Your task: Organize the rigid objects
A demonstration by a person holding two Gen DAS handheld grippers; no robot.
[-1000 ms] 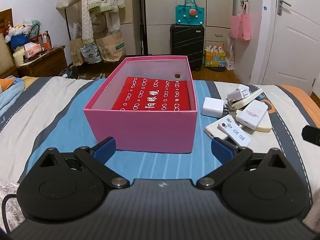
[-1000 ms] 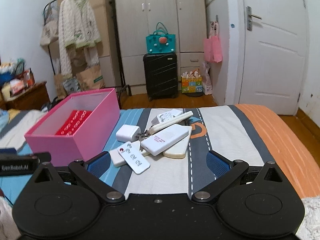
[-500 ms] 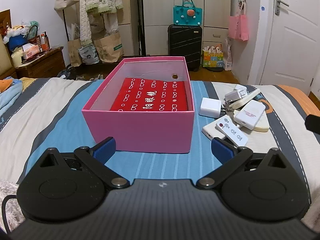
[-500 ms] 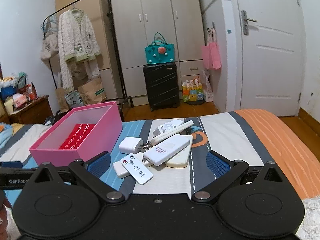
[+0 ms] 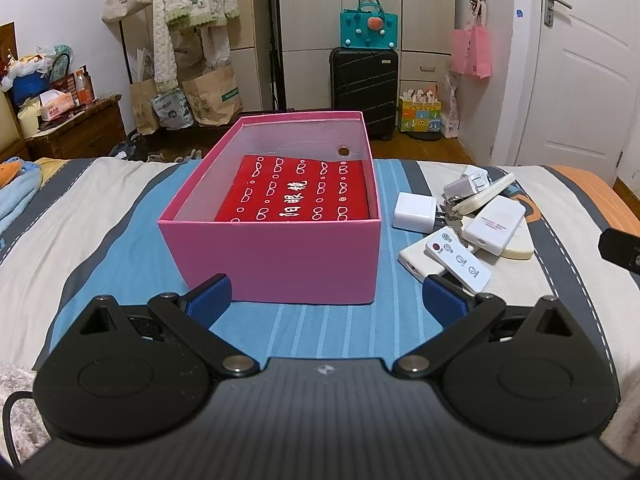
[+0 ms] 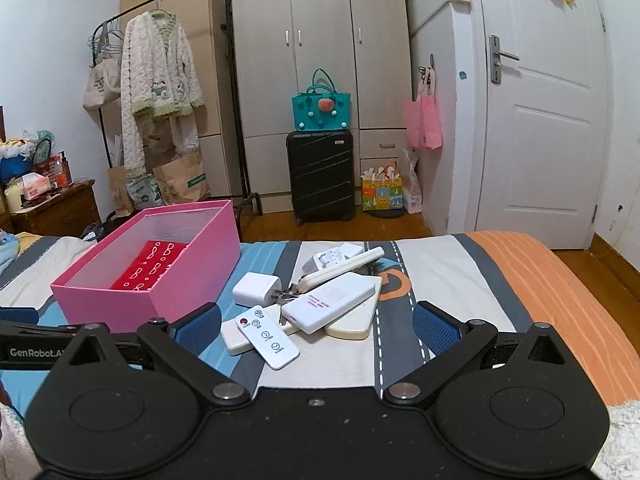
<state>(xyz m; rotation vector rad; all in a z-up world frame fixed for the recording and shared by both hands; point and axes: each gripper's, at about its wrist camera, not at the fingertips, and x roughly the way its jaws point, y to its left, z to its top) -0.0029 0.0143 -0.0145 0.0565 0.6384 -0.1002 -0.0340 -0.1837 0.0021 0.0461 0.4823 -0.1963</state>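
Note:
A pink open box (image 5: pixel 276 256) (image 6: pixel 188 276) sits on the bed, holding a red patterned case (image 5: pixel 296 194) (image 6: pixel 150 268). To its right lies a heap of white items: a small remote (image 5: pixel 458 260) (image 6: pixel 266 336), a charger cube (image 5: pixel 414 212) (image 6: pixel 256 288), a flat white device (image 5: pixel 494 228) (image 6: pixel 332 304) and a plug adapter (image 5: pixel 466 186) (image 6: pixel 330 258). My left gripper (image 5: pixel 326 302) hangs open just short of the box's near wall. My right gripper (image 6: pixel 316 326) is open over the heap's near edge, nothing between its fingers.
The striped bedspread (image 5: pixel 92 208) (image 6: pixel 500 276) spreads around the box. Beyond the foot of the bed stand a black suitcase (image 6: pixel 320 176), wardrobes (image 6: pixel 320 48), a clothes rack (image 6: pixel 160 80) and a white door (image 6: pixel 548 120). A wooden nightstand (image 5: pixel 76 132) is at left.
Both grippers have tilted upward and drawn back a little, so the box and the heap sit lower in each view. Nothing on the bed has moved.

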